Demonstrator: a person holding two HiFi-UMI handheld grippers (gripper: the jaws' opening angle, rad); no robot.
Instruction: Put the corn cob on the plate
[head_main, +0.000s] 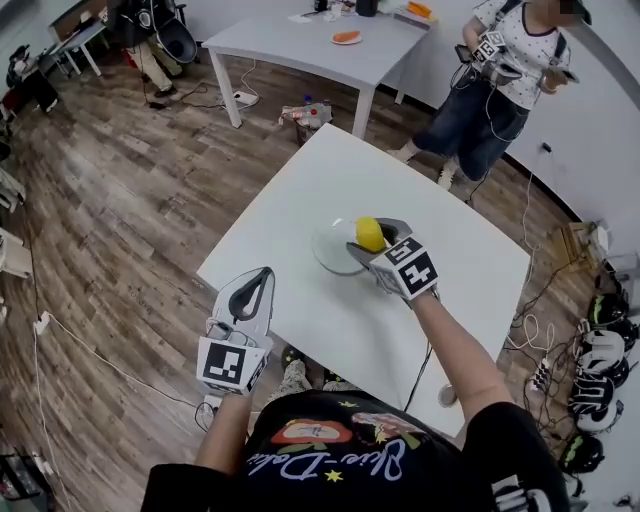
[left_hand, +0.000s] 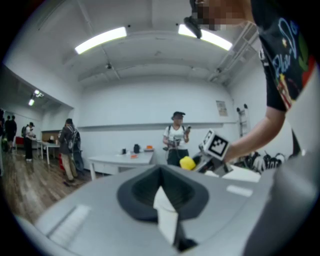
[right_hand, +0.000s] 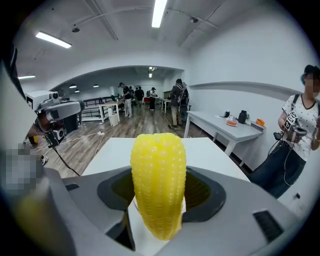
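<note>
The yellow corn cob (head_main: 369, 232) stands upright between the jaws of my right gripper (head_main: 374, 240), which is shut on it. In the head view it hangs over the right edge of the pale round plate (head_main: 322, 250) on the white table (head_main: 300, 180). It fills the middle of the right gripper view as the corn cob (right_hand: 158, 185). My left gripper (head_main: 262, 277) hovers at the table's front left edge, shut and holding nothing. From the left gripper view the corn cob (left_hand: 187, 162) shows small and far off, beside the right gripper's marker cube (left_hand: 216, 145).
A person (head_main: 500, 80) stands past the table's far right corner. A second white table (head_main: 320, 45) with small items is behind. Cables and helmets (head_main: 600, 360) lie on the wooden floor to the right.
</note>
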